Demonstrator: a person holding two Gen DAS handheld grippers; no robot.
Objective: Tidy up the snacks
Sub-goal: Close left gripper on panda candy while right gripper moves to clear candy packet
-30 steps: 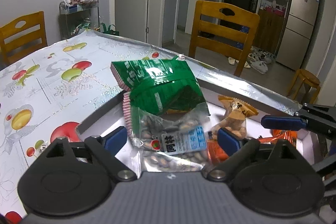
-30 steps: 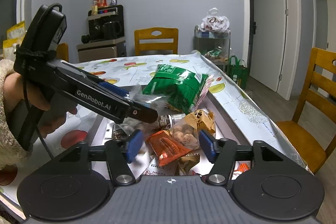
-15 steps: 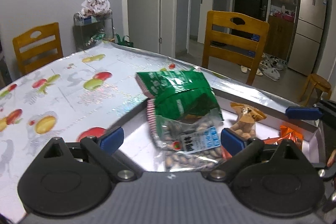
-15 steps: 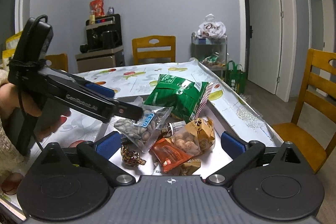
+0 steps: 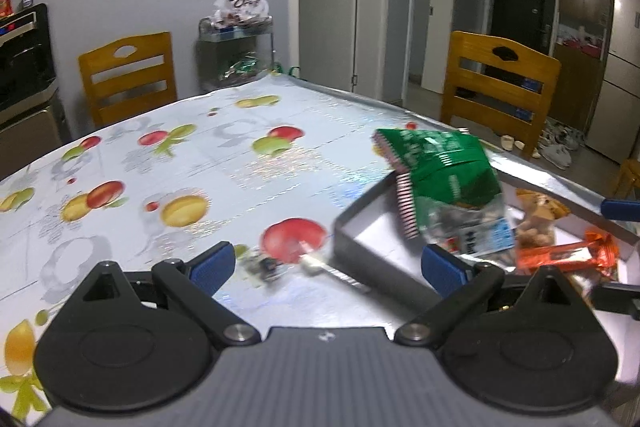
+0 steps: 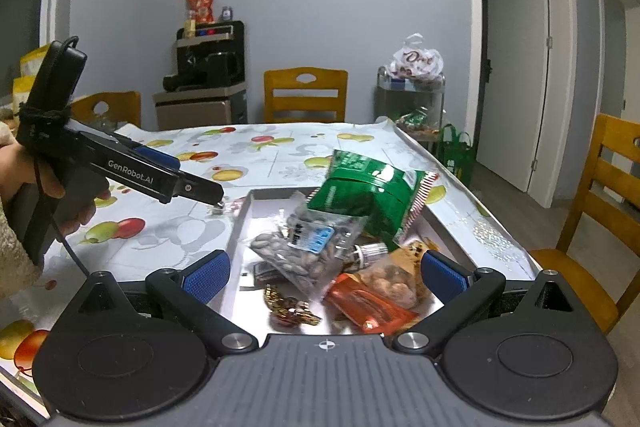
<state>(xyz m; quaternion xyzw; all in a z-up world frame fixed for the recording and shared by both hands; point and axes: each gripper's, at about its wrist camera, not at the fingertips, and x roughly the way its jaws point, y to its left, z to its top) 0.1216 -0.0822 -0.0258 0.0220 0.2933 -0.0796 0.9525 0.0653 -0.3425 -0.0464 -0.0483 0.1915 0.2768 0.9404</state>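
Snacks lie heaped in the tray (image 6: pixel 240 227); both claws, left claw (image 5: pixel 326 265) and right claw (image 6: pixel 324 273), gape empty, so approach the small sweet (image 5: pixel 262 265) on the worktop (image 5: pixel 160 163) low and centred.

1. Left wrist view looks forward and down across the desk (image 5: pixel 168 147) — close above its surface, tray (image 5: pixel 360 251) at its right.
2. Right wrist view faces the tray (image 6: pixel 240 219) lengthwise, close above it.
3. Both share the green bag (image 5: pixel 440 159) (image 6: pixel 372 187) — and the far chair (image 5: pixel 128 75) (image 6: pixel 306 95).
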